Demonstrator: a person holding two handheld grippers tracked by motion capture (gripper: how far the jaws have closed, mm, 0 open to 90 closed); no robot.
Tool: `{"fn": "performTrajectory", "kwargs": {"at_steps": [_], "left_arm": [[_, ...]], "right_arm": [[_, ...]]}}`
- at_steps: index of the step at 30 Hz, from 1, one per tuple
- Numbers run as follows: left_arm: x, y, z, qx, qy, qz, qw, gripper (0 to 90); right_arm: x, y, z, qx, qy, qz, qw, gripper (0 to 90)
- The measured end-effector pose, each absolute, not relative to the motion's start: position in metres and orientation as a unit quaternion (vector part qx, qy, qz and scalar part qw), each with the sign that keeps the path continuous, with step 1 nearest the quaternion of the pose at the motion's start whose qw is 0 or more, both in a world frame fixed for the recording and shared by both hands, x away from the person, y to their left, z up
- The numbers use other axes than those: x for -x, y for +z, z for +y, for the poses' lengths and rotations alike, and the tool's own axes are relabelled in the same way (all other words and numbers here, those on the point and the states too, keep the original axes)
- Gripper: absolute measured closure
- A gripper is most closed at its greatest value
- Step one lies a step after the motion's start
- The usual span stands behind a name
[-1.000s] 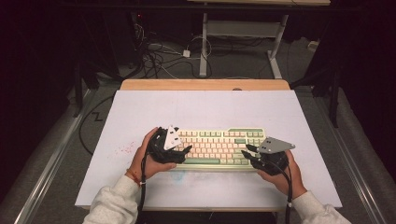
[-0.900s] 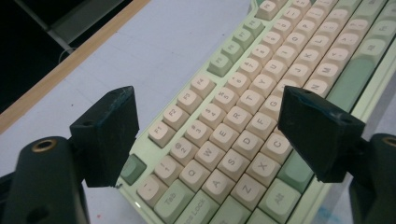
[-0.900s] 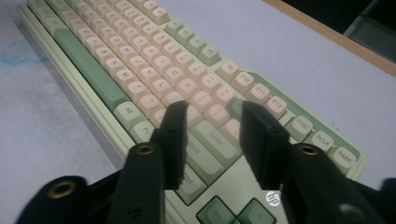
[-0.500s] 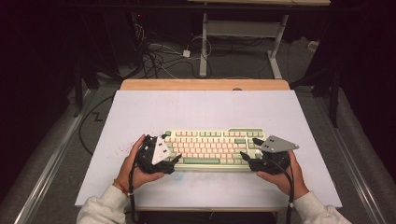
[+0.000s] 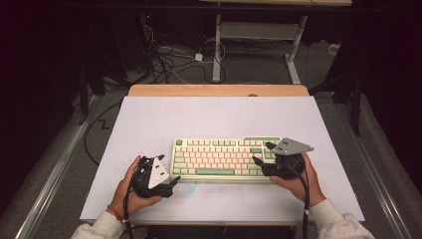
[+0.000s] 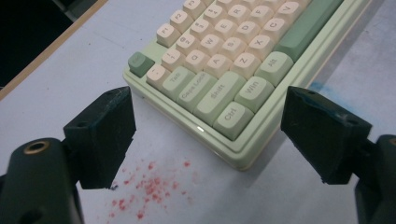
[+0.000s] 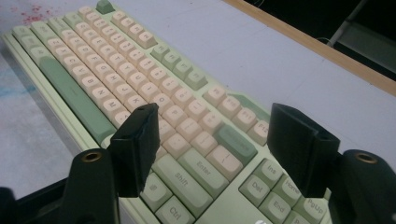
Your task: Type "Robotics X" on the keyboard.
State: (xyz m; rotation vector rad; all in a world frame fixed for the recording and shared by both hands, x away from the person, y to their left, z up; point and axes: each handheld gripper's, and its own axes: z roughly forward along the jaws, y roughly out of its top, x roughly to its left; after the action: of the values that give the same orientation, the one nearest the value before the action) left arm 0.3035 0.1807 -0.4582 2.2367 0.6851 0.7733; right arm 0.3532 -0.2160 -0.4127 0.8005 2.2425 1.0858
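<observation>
A cream and green keyboard [image 5: 224, 159] lies on the white table top [image 5: 214, 117], towards the near edge. My left gripper [image 5: 171, 183] sits just off its near-left corner, on the table side. In the left gripper view its jaws [image 6: 212, 135] stand wide, having just been opening, and the keyboard's Ctrl corner [image 6: 233, 119] lies ahead between them, untouched. My right gripper [image 5: 262, 153] hovers over the keyboard's right end. The right gripper [image 7: 217, 149] is open above the Enter key [image 7: 205, 165], its jaws having just been closing with nothing gripped between them.
Red specks [image 6: 144, 191] and a faint blue smear [image 6: 317, 86] mark the table near the keyboard's left end. A wooden strip [image 5: 219, 90] borders the far edge. Beyond it, cables [image 5: 174, 59] and a desk frame [image 5: 217, 45] stand on the floor.
My left hand has slid left and towards the near edge, off the keyboard's left end onto the bare table. The right hand has stayed at the keyboard's right end.
</observation>
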Motion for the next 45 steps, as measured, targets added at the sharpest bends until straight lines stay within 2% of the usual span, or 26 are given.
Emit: {"fn": "performTrajectory", "kwargs": {"at_steps": [4, 7, 16, 20, 29, 45], "left_arm": [[-0.299, -0.461, 0.188, -0.854, 0.293, 0.272, 0.333, 16.6], [-0.297, -0.463, 0.192, -0.854, 0.290, 0.275, 0.332, 16.6], [-0.292, -0.470, 0.197, -0.854, 0.283, 0.288, 0.328, 16.6], [-0.293, -0.470, 0.197, -0.853, 0.280, 0.290, 0.333, 16.6], [-0.293, -0.473, 0.195, -0.859, 0.276, 0.285, 0.324, 16.6], [-0.294, -0.475, 0.194, -0.863, 0.272, 0.281, 0.320, 16.6]], "right_arm": [[-0.359, -0.411, -0.210, -0.291, 0.400, 0.832, 0.252, 59.1], [-0.365, -0.409, -0.205, -0.287, 0.402, 0.834, 0.246, 67.7], [-0.379, -0.417, -0.181, -0.273, 0.384, 0.852, 0.227, 86.8], [-0.385, -0.424, -0.170, -0.264, 0.377, 0.861, 0.216, 89.6], [-0.393, -0.438, -0.149, -0.253, 0.359, 0.874, 0.207, 90.0], [-0.401, -0.451, -0.141, -0.256, 0.343, 0.880, 0.207, 89.4]]}}
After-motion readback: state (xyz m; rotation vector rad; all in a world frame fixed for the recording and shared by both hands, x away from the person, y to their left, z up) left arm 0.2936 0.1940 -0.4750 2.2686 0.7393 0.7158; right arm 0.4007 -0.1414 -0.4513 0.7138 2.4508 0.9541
